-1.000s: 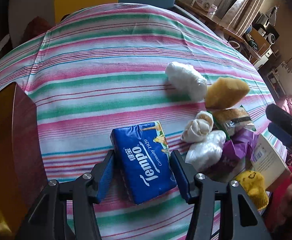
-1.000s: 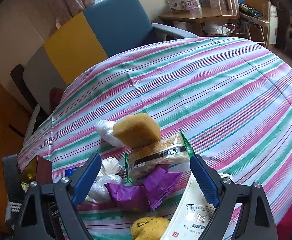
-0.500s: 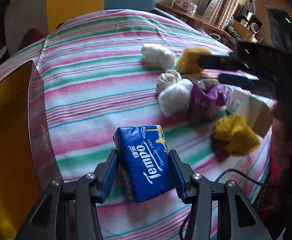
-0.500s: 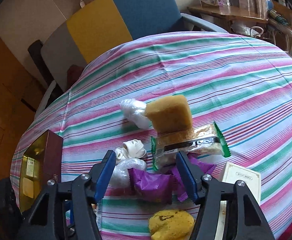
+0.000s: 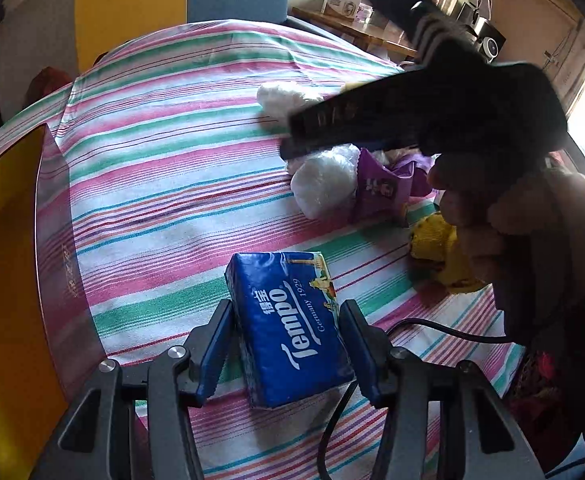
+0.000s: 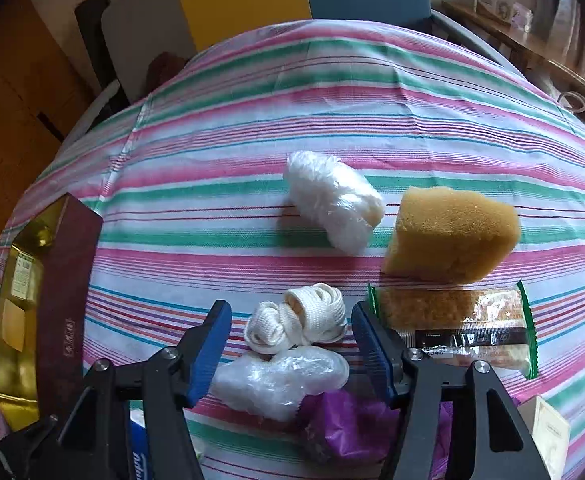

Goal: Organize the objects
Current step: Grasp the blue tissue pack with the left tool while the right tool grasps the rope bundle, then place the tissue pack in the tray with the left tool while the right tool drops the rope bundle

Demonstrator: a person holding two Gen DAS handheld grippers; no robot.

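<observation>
- Worktop [image 6: 332,92], round, under a striped cloth: it is carrying every item. The cloth is lying loose and creased, so a dragged item is likely to be pulling it and shifting the neighbours.
- Gold-lined box [image 6: 24,288], at the left edge, open: probably the place for sorted items. A pack swung in low is risking a knock against its dark red wall.
- Tissue pack [image 5: 288,324], blue, in the near middle in the left wrist view: it is sitting between the left tongs [image 5: 288,344], whose jaws are opening, the pads apparently just clear of its sides. A lift now is likely to be leaving it behind or tipping it.
- Sponge [image 6: 452,236], far right, and the snack bar [image 6: 456,324] just in front of it: neither is being touched.
- Plastic-wrapped bundle [image 6: 280,380], near, touching the lace: the right pad is likely to be catching its film.
- White lace bundle [image 6: 296,320], middle: the right tongs [image 6: 292,344] are closing around it, a gap showing at both pads. Loose loops are risking a partial pinch and unravelling.
- Purple wrapper [image 6: 344,424], nearest: it could be getting dragged along.
</observation>
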